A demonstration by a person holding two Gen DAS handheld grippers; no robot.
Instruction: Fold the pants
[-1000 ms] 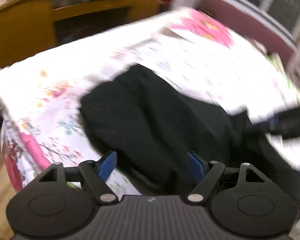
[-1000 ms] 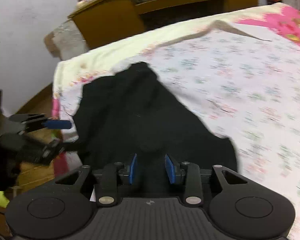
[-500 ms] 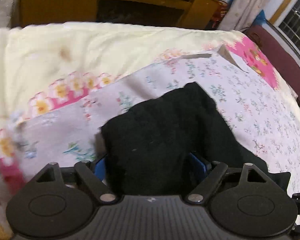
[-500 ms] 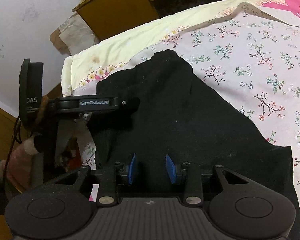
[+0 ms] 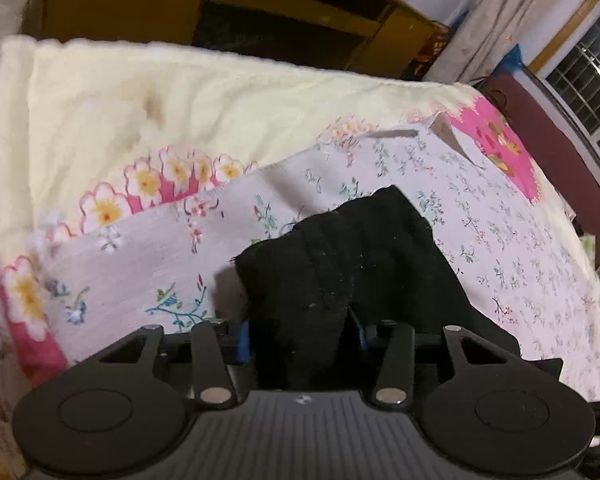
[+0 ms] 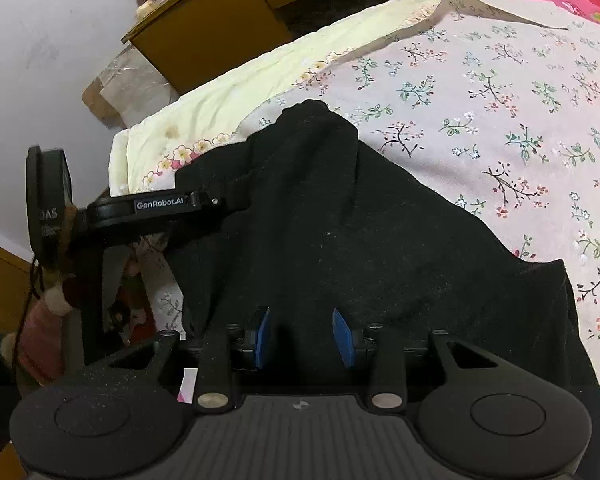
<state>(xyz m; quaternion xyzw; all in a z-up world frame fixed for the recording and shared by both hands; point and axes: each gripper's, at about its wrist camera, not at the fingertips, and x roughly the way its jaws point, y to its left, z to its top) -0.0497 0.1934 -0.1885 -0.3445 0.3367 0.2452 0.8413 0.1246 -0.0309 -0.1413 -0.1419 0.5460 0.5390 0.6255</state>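
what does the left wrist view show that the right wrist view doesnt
Only the left wrist view shows the window, the curtain, and the left gripper from behind, its blue pads closed in on a bunch of black fabric.

Only the right wrist view shows the white wall, the right gripper with a gap between its blue pads, and the left gripper from the side, reaching into the pants' left edge.

Both show the black pants lying on the floral sheet, the pale yellow blanket and the wooden shelf unit.
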